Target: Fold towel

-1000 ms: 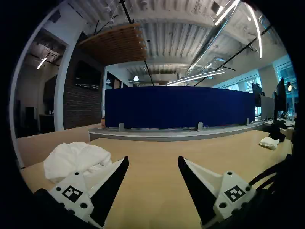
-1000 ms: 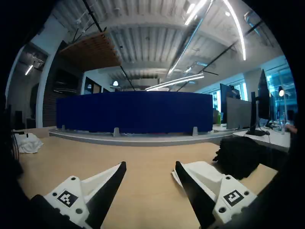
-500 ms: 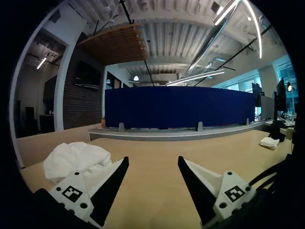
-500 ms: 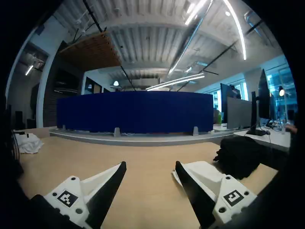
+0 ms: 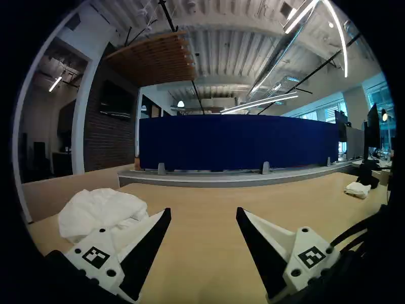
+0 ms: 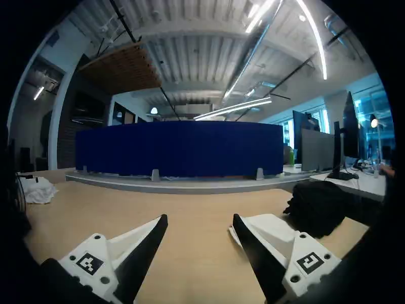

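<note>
On table (image 5: pixel 207 273) | towel (image 5: pixel 98 210) crumpled, edge hidden behind left gripper (image 5: pixel 202 209)

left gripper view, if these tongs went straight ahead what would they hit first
Probably nothing nearby: between the open tongs lies bare table, and the first obstacle looks like the blue divider at its far edge. The white towel sits left of that line.

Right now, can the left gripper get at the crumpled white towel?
Probably yes: the white towel lies on the table beside the open left gripper, a little to the left in its view, with nothing between them.
</note>
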The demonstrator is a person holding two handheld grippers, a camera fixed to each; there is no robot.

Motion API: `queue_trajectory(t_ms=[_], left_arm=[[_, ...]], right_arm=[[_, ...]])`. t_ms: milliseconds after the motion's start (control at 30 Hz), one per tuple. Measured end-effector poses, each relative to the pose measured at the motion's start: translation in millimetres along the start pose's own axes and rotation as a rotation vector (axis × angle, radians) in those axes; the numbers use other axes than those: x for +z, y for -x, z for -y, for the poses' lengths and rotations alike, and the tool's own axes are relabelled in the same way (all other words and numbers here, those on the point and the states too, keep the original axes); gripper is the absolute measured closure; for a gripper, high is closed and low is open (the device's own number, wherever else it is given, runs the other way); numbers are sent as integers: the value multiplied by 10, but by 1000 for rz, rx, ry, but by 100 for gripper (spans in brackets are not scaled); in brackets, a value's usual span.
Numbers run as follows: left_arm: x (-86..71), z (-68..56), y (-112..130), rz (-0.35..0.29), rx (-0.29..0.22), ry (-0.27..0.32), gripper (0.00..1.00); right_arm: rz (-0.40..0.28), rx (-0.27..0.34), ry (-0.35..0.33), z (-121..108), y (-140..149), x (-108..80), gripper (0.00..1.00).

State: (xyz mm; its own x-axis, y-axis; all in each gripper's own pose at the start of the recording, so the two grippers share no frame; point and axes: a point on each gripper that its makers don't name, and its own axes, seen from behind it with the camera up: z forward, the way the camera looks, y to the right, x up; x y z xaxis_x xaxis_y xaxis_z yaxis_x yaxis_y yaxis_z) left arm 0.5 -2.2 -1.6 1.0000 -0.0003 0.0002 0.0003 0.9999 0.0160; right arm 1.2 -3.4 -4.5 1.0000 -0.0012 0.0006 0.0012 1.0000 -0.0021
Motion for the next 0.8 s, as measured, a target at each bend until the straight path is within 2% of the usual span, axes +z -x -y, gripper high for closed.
queue_trajectory(t_ms=[800], left_arm=[[16,5,-10,1,-2,0,4]], right_arm=[[0,0,0,2,8,-7,0]])
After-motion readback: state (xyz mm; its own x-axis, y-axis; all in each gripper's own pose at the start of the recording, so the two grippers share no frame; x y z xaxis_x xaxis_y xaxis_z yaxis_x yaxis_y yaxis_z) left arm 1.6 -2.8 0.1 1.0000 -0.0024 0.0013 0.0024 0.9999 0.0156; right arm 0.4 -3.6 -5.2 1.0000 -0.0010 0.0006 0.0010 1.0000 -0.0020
